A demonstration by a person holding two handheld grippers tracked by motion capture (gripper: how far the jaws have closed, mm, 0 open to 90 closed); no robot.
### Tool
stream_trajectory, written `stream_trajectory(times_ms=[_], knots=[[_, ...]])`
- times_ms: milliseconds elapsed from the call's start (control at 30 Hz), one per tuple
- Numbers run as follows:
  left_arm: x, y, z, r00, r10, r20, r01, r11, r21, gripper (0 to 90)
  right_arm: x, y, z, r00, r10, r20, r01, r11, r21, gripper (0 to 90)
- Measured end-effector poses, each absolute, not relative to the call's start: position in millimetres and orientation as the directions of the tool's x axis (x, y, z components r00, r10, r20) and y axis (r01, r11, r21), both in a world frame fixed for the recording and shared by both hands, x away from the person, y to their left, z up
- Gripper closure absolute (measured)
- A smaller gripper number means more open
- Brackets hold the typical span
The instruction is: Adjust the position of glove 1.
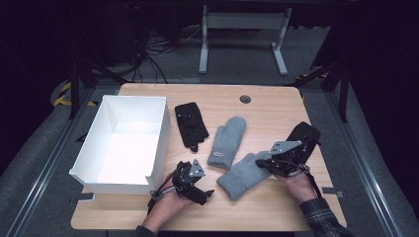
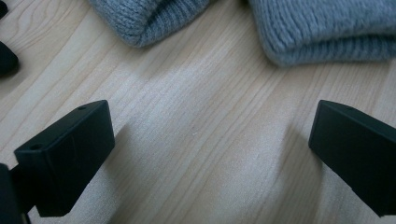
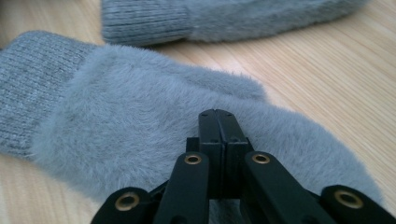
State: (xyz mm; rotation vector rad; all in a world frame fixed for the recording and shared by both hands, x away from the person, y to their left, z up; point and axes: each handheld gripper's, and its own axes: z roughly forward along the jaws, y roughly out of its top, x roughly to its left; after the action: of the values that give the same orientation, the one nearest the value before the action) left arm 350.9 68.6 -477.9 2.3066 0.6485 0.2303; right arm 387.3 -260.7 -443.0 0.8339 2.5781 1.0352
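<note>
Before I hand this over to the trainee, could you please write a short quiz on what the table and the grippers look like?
1. How many gloves and mittens lie on the table?
2. True or false: the left gripper has its jaws shut.
3. Which thing is the right gripper at? A. white box B. near grey mitten C. black glove

Key:
1. Four: two grey mittens, the far one nearer the middle, and two black gloves, one behind the right gripper.
2. False; they stand wide apart over bare wood.
3. B; its shut jaws lie on the fuzzy side.
</note>
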Motion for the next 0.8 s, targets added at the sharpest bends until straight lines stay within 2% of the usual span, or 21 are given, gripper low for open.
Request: stream_trajectory(times_ms=[400,567,800], knots=[[350.9,68.7,-477.9,0.858,0.514,-0.021,0.386,-0.616,0.686,0.6,377.9,-247.6,-438.5,-0.829,0.559,-0.015,0.387,0.593,0.706,90.0],[350.9,68.6,-477.9,0.857,0.514,-0.022,0.387,-0.616,0.686,0.6,368.8,-263.5,-432.2,-0.802,0.597,-0.005,0.405,0.549,0.731,75.1],[351.3,69.0,-475.9,0.859,0.512,-0.030,0.395,-0.623,0.675,0.9,351.4,-282.2,-434.8,-0.763,0.646,0.003,0.431,0.507,0.746,49.9]])
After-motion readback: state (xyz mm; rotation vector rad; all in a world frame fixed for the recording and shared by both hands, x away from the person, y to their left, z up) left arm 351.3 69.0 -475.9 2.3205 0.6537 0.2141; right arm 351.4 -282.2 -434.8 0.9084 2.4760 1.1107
